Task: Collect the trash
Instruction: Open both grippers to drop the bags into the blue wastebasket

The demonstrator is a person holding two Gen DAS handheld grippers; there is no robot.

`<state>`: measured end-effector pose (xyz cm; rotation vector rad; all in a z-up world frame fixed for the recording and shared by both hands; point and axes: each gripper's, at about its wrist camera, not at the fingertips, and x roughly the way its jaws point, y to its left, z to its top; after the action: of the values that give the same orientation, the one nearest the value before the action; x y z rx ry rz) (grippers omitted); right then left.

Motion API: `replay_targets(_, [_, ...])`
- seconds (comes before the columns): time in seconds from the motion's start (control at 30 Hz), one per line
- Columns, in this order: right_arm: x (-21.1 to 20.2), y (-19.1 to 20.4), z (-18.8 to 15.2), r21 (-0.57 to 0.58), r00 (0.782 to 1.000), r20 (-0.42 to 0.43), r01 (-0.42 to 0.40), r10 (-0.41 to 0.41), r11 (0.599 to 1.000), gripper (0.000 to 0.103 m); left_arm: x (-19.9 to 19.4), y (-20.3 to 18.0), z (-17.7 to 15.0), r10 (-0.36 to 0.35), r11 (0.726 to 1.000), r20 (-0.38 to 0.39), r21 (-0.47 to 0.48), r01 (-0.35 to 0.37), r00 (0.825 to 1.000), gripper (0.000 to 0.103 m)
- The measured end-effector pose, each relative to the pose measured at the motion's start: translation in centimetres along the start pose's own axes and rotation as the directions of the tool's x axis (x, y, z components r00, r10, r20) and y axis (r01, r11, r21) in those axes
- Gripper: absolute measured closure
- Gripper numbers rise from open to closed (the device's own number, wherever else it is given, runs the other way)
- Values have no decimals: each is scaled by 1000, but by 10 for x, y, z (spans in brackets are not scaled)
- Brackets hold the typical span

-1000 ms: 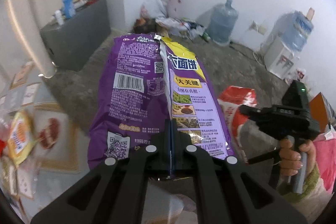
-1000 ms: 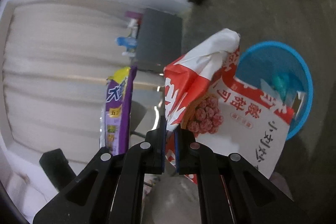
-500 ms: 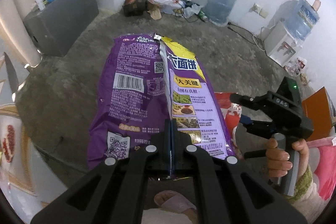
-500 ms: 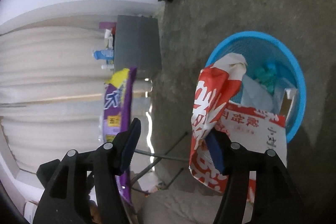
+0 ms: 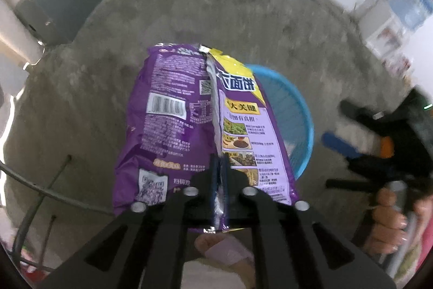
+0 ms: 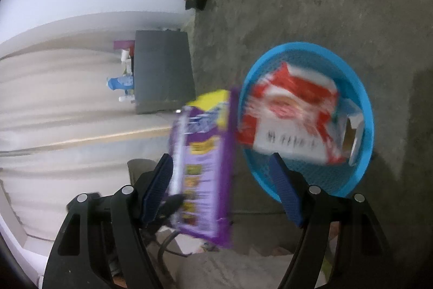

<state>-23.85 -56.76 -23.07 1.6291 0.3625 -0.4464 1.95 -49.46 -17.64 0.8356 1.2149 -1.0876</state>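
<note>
Drop step: right gripper apart, empty, red bag in blue basket. Left gripper, jaws just parting, barely pinches purple bag above the basket; next, release fully.

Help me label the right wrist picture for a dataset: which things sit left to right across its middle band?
Curtain → grey cabinet → purple snack bag → red and white bag, lying in the blue basket at far right.
</note>
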Motion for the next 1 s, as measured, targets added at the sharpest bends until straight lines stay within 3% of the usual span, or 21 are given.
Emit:
replay_targets(0.03, [-1,0,0,-5,1000,6,4,-4,1000,32,6,-4,2,16,1000,-14,17,-16,1000,77])
replay_targets(0.07, [0,1,1,-7,1000,9,6,-6,1000,32,8,-6,3,26,999,-13,23,-26,1000,60])
replay_targets(0.1, [-2,2,1,-10,1000,12,7,-7,1000,32,8,-8,4,38,999,0,22,-38,999,54])
replay_targets(0.33, [1,7,-1,-24,1000,21,11,-10,1000,32,-36,-4,0,-58,998,137,-21,62,989,49])
replay_targets(0.47, [4,13,-3,-56,1000,7,10,-10,998,32,-81,7,-8,-97,994,221,-35,107,971,49])
replay_targets(0.6, [17,18,-9,-79,999,-38,34,-37,996,45,-140,30,-33,-103,991,325,-50,126,940,46])
replay_targets(0.77, [41,21,-22,-127,988,-97,109,-122,986,59,-203,76,-89,-30,987,417,-130,92,908,43])
replay_targets(0.83, [60,18,-29,-160,975,-135,152,-174,975,63,-228,102,-120,35,978,445,-198,60,895,43])
replay_targets(0.93, [95,11,-40,-232,939,-178,252,-295,940,69,-264,139,-173,158,949,475,-316,0,865,42])
replay_targets(1.0, [123,0,-43,-270,901,-207,322,-381,908,73,-287,164,-214,264,910,481,-411,-51,836,39])
